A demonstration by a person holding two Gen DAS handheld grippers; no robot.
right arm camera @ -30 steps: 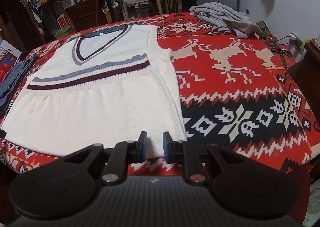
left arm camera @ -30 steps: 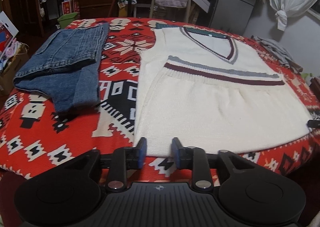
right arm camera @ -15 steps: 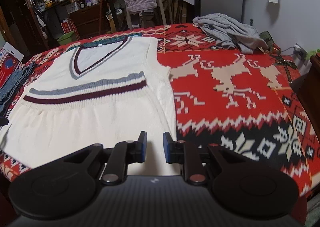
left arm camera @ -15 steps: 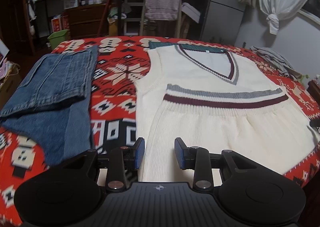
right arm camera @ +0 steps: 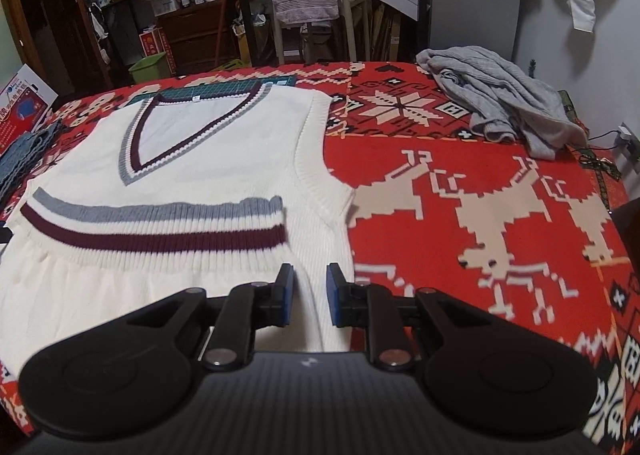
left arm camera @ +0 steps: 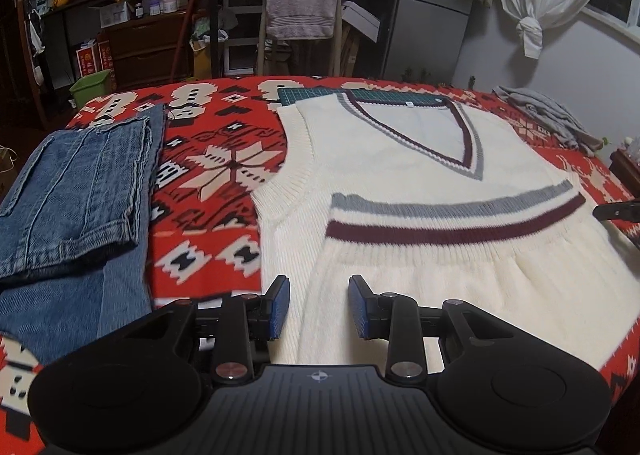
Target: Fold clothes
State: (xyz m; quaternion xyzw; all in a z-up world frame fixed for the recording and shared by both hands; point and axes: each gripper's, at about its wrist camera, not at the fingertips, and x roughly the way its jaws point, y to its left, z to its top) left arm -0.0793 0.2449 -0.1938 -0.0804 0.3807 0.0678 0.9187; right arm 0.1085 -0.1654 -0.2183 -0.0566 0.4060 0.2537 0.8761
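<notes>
A cream knit vest (left arm camera: 420, 191) with a V-neck and grey and maroon stripes lies flat on the red patterned cloth, its hem folded up over its chest. My left gripper (left arm camera: 318, 305) hovers open over the vest's left side, nothing between its blue pads. In the right wrist view the same vest (right arm camera: 192, 159) fills the left half, and my right gripper (right arm camera: 310, 297) stands open over its right edge, below the armhole. Neither gripper holds fabric.
Folded blue jeans (left arm camera: 76, 195) lie left of the vest. A crumpled grey garment (right arm camera: 500, 107) sits at the far right of the table (right arm camera: 480, 223). A chair with a towel (left arm camera: 302, 1), shelves and a fridge stand behind. A green bin (left arm camera: 92, 85) is on the floor.
Both grippers have moved forward over the table, from the vest's near folded edge up along its sides toward the striped hem. Both stayed open.
</notes>
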